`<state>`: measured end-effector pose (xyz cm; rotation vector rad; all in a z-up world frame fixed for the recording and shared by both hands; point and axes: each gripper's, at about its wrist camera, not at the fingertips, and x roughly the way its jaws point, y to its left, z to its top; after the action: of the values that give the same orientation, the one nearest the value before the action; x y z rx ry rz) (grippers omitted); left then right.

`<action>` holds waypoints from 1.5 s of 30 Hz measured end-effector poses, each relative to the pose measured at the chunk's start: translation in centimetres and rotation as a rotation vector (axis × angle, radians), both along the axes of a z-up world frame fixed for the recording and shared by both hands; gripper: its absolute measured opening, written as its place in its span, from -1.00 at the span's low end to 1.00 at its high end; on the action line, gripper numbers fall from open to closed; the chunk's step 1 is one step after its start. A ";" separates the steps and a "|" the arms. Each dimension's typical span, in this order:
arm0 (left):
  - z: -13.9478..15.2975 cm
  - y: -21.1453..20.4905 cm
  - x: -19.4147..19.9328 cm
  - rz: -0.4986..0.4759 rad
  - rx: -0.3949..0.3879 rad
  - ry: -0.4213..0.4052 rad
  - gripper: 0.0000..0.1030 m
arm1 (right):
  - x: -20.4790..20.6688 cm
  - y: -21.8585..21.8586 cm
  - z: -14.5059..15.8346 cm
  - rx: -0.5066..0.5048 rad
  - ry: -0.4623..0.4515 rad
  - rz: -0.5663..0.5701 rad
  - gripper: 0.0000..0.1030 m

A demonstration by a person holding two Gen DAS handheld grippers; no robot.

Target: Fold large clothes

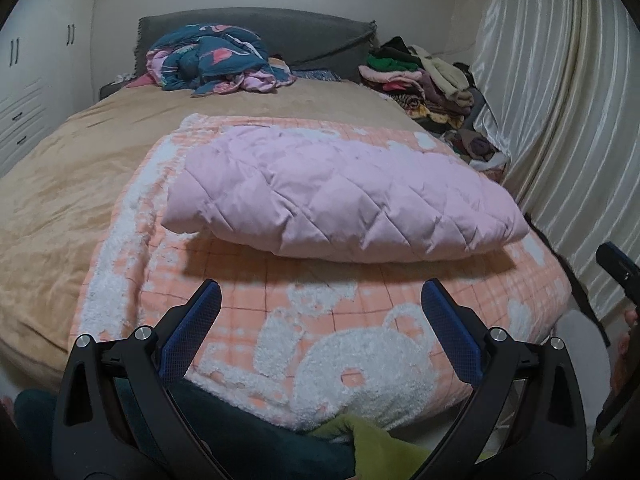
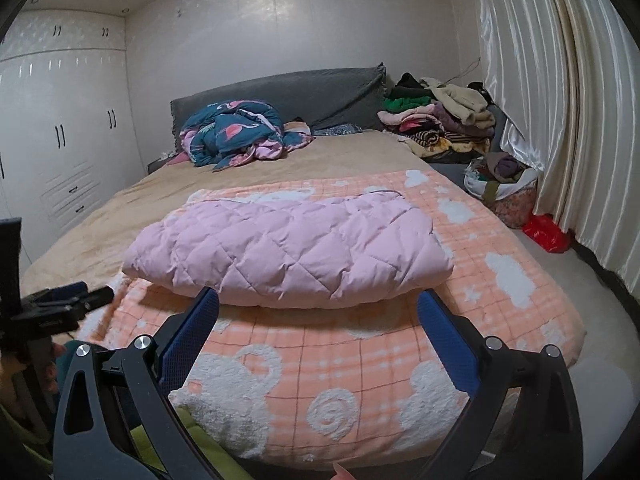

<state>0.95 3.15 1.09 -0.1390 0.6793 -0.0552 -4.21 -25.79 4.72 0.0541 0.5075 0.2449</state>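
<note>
A pink quilted garment [image 1: 340, 196] [image 2: 288, 248] lies folded into a thick rectangle on an orange-and-white fleece blanket [image 1: 320, 320] [image 2: 340, 360] at the foot of the bed. My left gripper [image 1: 322, 296] hovers open in front of the garment's near edge, nothing between its blue pads. My right gripper [image 2: 318, 306] also stands open, its tips level with the garment's near edge and apart from it. In the right wrist view the left gripper [image 2: 72, 300] shows at the far left edge. The right gripper [image 1: 618, 270] peeks in at the right of the left wrist view.
A crumpled teal-and-pink duvet [image 1: 216, 60] [image 2: 240, 132] sits by the grey headboard [image 2: 288, 92]. A pile of clothes [image 1: 424, 80] [image 2: 440, 120] and a full basket [image 2: 504, 188] stand at the bed's right. Curtains [image 2: 560, 100] hang along the right side, wardrobes [image 2: 60, 132] stand left. A red bag [image 2: 546, 232] lies on the floor.
</note>
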 end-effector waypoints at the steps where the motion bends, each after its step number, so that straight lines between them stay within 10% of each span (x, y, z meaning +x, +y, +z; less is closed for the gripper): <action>1: 0.0 -0.2 -0.1 -0.003 0.003 -0.001 0.82 | -0.1 0.0 -0.1 0.002 0.003 0.005 0.92; 45: 0.0 -0.9 -0.9 -0.008 -0.003 -0.021 0.82 | -0.1 3.0 -3.0 -0.026 0.074 0.061 0.92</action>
<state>0.07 2.27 1.06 -0.1388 0.6585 -0.0653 -4.35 -22.81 1.69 0.0230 0.5863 0.2964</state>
